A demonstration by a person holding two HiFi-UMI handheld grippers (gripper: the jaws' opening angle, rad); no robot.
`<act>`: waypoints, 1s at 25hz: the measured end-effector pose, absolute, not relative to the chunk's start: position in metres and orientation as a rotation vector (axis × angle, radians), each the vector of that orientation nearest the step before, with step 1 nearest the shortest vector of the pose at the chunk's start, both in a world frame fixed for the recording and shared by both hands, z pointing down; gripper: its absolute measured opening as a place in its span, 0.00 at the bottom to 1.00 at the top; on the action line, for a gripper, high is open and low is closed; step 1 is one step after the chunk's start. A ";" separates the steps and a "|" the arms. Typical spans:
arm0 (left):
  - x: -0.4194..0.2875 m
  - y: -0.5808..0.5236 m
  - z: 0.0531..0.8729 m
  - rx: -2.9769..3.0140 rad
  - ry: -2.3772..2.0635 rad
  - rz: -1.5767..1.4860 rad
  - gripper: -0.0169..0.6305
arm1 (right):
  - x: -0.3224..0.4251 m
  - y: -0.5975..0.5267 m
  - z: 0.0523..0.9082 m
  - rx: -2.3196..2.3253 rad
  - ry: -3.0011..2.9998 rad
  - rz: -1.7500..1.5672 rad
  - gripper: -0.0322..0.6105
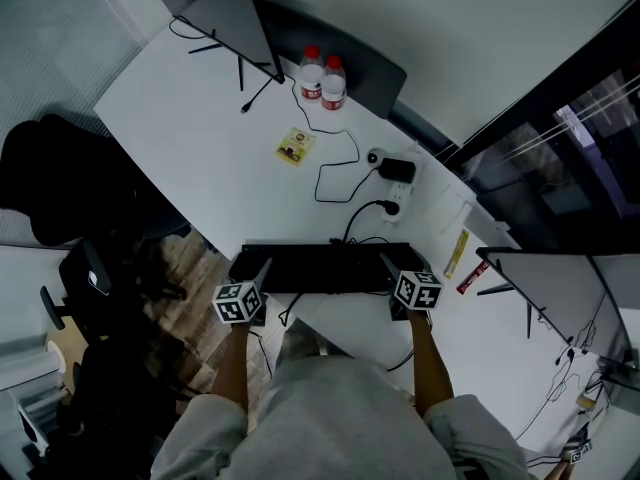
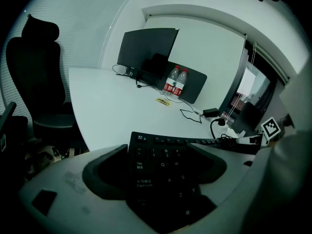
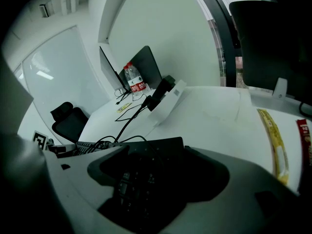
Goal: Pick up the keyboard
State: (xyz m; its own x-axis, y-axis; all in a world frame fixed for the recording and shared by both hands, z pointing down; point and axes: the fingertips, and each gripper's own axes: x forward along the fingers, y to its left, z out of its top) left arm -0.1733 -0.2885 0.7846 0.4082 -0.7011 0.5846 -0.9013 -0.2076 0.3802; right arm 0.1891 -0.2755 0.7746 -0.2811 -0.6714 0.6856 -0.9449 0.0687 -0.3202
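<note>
Head view: black keyboard (image 1: 320, 266), long, flat, cabled.

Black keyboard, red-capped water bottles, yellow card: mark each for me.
Black keyboard (image 1: 325, 266): head view, middle of key field.
Red-capped water bottles (image 1: 312, 80): head view, left bottle's body.
Yellow card (image 1: 295, 146): head view, centre.
</note>
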 end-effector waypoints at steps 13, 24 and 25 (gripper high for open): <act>-0.169 -0.283 0.782 1.966 -1.325 0.356 0.56 | 0.193 -0.270 0.764 1.628 -1.981 1.007 0.61; -0.167 -0.286 0.746 2.032 -1.349 0.274 0.56 | 0.195 -0.268 0.731 1.681 -2.046 0.943 0.61; -0.167 -0.287 0.741 2.041 -1.354 0.265 0.56 | 0.195 -0.269 0.726 1.688 -2.055 0.931 0.61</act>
